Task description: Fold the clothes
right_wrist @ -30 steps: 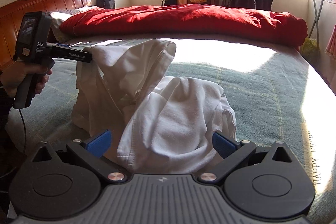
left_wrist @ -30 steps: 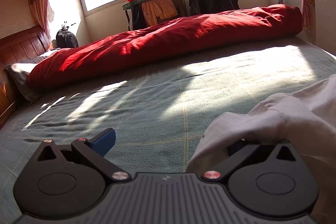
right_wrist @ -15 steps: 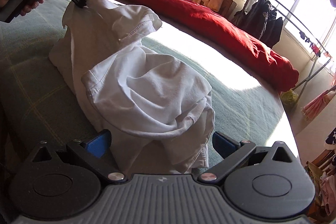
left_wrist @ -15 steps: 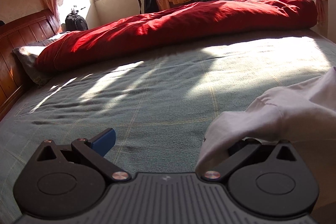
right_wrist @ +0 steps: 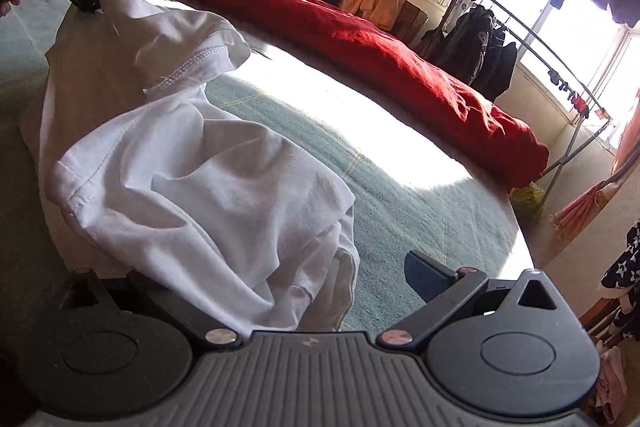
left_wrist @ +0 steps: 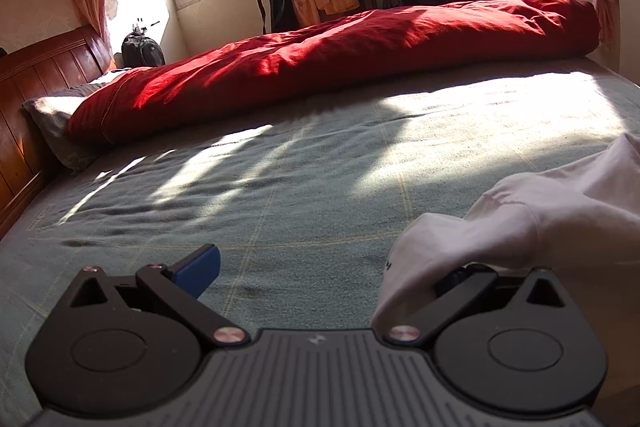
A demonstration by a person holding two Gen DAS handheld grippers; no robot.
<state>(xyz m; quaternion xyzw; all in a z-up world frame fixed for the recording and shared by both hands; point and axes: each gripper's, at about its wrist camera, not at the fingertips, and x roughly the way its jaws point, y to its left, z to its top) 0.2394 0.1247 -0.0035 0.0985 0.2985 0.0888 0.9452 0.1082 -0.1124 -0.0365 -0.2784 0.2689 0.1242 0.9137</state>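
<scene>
Green bedspread (left_wrist: pixel 280 187) fills my left view, sunlit patch at 2 o'clock. Red duvet (left_wrist: pixel 340 55) rolled along far edge, 12 o'clock; wooden headboard (left_wrist: pixel 24 99) at 9; clothes rack (right_wrist: pixel 532 39) by windows. White garment (right_wrist: pixel 192 179) heaped mid-bed. My left gripper (left_wrist: pixel 328 267) spread wide, cloth draped over right finger. My right gripper (right_wrist: pixel 280 283) likewise agape, fabric over left finger.
</scene>
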